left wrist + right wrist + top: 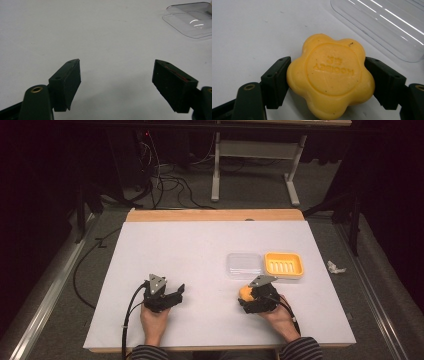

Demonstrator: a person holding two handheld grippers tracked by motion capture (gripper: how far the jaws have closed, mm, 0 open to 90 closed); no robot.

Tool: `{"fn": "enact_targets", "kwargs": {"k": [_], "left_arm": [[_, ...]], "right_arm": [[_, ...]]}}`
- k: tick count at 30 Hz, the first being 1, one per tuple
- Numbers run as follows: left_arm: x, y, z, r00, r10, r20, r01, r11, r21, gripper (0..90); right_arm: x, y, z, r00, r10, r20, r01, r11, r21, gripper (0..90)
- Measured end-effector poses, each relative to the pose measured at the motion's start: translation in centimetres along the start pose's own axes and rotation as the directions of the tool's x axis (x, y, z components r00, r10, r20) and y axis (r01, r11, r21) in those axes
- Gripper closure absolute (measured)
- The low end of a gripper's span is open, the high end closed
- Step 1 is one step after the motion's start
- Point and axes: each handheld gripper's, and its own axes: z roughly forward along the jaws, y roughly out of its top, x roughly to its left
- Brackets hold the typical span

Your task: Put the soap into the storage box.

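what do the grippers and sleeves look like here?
Both grippers, left and right, are black, each topped by a grey three-cornered plate and trailing a black cable. The jaws are blocky black pads on arms with brass-ringed holes. Sleeves are dark with light stripes.

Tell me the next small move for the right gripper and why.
Probably lift the soap and carry it toward the yellow dish. The right gripper has both jaws against the soap's sides, the dish sits open beyond it beside the clear lid, and the left gripper is open and holds nothing.
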Motion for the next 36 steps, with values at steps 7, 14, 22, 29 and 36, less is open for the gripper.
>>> {"fn": "enact_targets", "kwargs": {"k": [7, 14, 22, 29, 36], "left_arm": [[0.0, 0.0, 0.0, 1.0, -0.001, -0.004, 0.001, 1.0, -0.003, 23.5], [0.0, 0.0, 0.1, 1.0, -0.007, -0.005, 0.007, 1.0, -0.003, 23.6], [0.0, 0.0, 0.0, 1.0, 0.0, -0.002, 0.0, 1.0, -0.001, 23.7], [0.0, 0.0, 0.0, 1.0, -0.001, 0.0, 0.001, 1.0, -0.002, 23.8], [0.0, 0.0, 0.0, 1.0, -0.007, 0.0, 0.007, 1.0, -0.002, 23.8]], "right_arm": [[-0.2, 0.0, 0.1, 0.9998, 0.005, -0.017, -0.005, 1.0, 0.006, 25.5], [-0.3, 0.1, 0.1, 0.9996, -0.003, -0.029, 0.004, 1.0, 0.01, 26.0], [-0.1, 0.1, -0.1, 0.999, -0.038, -0.025, 0.038, 0.999, 0.003, 26.2], [0.2, 0.1, -0.7, 0.9975, -0.058, -0.041, 0.056, 0.998, -0.032, 26.5], [0.3, 0.1, -1.0, 0.9964, -0.073, -0.043, 0.071, 0.997, -0.036, 26.7]]}}
